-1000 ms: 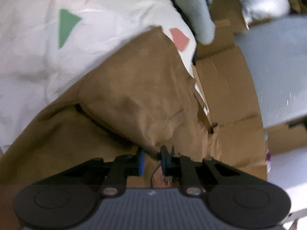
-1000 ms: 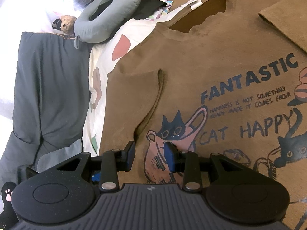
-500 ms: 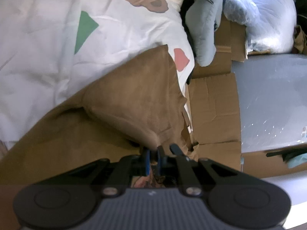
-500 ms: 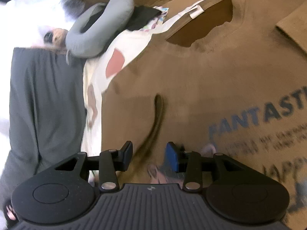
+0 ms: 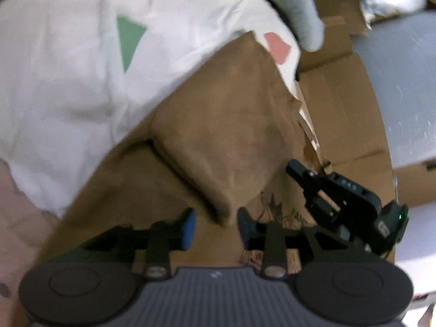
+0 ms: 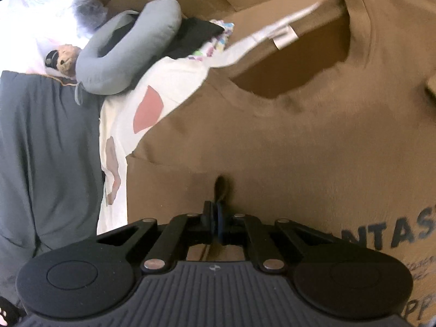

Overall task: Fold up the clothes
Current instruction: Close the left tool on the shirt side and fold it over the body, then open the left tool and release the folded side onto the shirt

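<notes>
A brown T-shirt (image 6: 313, 141) with dark blue lettering lies flat on a white bedsheet (image 5: 68, 81). In the left wrist view its sleeve (image 5: 223, 147) is folded back over the body. The sleeve's corner reaches between the spread blue pads of my left gripper (image 5: 216, 227), which is open. My right gripper (image 6: 217, 219) is shut on the edge of the other folded sleeve (image 6: 169, 188), where a dark crease runs up from the pads. The right gripper (image 5: 295, 169) also shows in the left wrist view, resting low on the shirt at the right.
A grey neck pillow (image 6: 130, 54) and a small teddy bear (image 6: 64, 58) lie past the collar. A dark grey blanket (image 6: 46, 150) covers the left side. Flattened cardboard (image 5: 346, 114) and a grey surface (image 5: 403, 81) lie beyond the bed's edge.
My left gripper closed on the sleeve corner, then opened and let it go. My right gripper moved forward to the other sleeve's edge and closed on it.
</notes>
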`<action>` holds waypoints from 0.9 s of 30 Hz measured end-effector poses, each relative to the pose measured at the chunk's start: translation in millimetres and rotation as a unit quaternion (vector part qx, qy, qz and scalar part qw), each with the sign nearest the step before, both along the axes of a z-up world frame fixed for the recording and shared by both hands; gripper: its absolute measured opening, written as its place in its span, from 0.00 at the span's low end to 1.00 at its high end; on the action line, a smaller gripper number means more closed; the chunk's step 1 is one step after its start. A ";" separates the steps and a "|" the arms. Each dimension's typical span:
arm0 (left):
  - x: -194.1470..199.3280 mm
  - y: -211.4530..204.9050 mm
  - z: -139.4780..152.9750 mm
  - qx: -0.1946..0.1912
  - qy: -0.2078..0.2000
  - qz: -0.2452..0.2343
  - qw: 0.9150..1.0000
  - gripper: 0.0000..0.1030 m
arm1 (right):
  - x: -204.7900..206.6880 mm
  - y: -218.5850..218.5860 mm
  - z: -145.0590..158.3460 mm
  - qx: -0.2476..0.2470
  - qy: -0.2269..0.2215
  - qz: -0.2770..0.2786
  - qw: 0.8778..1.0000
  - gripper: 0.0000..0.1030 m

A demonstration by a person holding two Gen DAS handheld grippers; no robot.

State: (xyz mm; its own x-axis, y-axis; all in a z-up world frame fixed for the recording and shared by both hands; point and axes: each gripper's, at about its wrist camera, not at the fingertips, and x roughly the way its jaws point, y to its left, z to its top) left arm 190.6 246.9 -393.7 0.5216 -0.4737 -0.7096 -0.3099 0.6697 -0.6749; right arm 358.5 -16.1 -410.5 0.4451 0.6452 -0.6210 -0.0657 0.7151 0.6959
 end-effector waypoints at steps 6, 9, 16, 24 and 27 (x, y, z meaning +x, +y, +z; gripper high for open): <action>4.3 20.0 24.8 0.077 -0.030 0.006 0.997 0.34 | 2.7 -10.6 5.2 -0.001 -0.011 -0.011 1.000 0.08; 9.5 26.6 35.2 0.118 -0.042 0.003 0.992 0.13 | 6.3 -7.1 1.7 0.003 -0.008 -0.002 1.000 0.49; 27.2 16.5 35.0 0.168 -0.050 -0.028 0.984 0.13 | 12.3 8.4 -2.0 -0.015 -0.031 0.029 0.999 0.48; 33.9 11.8 13.9 0.203 -0.021 -0.053 0.977 0.03 | 16.3 19.8 0.5 -0.060 -0.060 0.066 0.994 0.02; 31.1 17.5 13.0 0.231 -0.021 -0.043 0.972 0.03 | 17.1 18.1 4.9 -0.080 -0.072 0.057 0.993 0.02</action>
